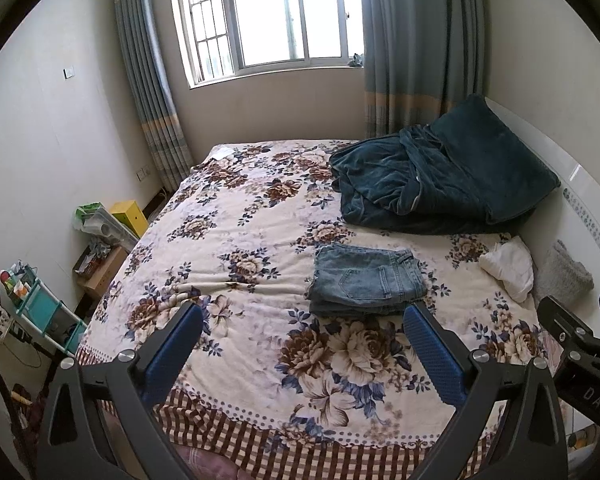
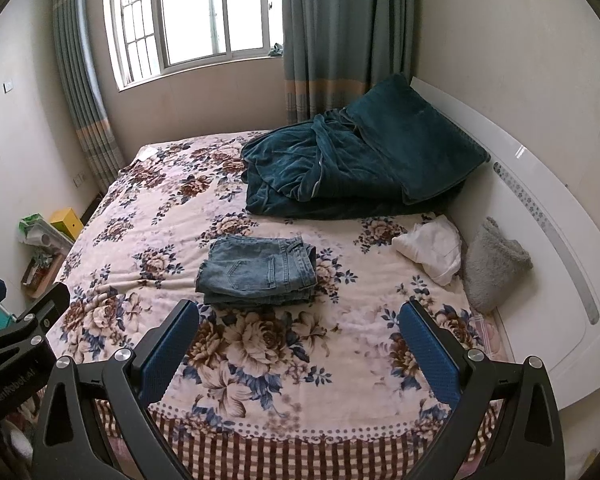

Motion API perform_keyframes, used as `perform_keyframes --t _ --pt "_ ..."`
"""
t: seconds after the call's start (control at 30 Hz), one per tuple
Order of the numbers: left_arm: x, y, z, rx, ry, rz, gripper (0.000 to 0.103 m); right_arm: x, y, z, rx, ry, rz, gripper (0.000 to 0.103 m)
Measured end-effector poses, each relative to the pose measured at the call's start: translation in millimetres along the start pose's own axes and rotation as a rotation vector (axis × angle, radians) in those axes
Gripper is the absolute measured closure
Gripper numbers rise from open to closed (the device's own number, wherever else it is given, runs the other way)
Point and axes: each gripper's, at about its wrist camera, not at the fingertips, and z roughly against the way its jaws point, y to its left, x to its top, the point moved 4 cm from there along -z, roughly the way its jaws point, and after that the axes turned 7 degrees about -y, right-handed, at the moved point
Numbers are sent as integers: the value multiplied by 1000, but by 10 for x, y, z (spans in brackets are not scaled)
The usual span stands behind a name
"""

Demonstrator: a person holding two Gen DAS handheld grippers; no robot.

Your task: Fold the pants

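Bed (image 1: 236,208), floral cover.
Dark teal blanket (image 1: 440,184), heaped at the headboard end.
Pants (image 1: 366,278), blue denim: folded stack, mid-bed toward the headboard side, long axis across the view, waistband right, back pocket up.
White cloth (image 1: 508,266), crumpled, beside the headboard.
Left claw (image 1: 302,338) and right claw (image 2: 300,336): spread wide, empty, above the bed's near edge.
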Motion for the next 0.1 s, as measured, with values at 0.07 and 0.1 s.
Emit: perform_keyframes --t 0.07,0.1 --pt "16 4 -3 1 -3 -1 0 7 2 -6 -2 -2 1 1" --pt "-10 12 12 1 -3 1 0 6 -4 -5 0 -1 -2 1"
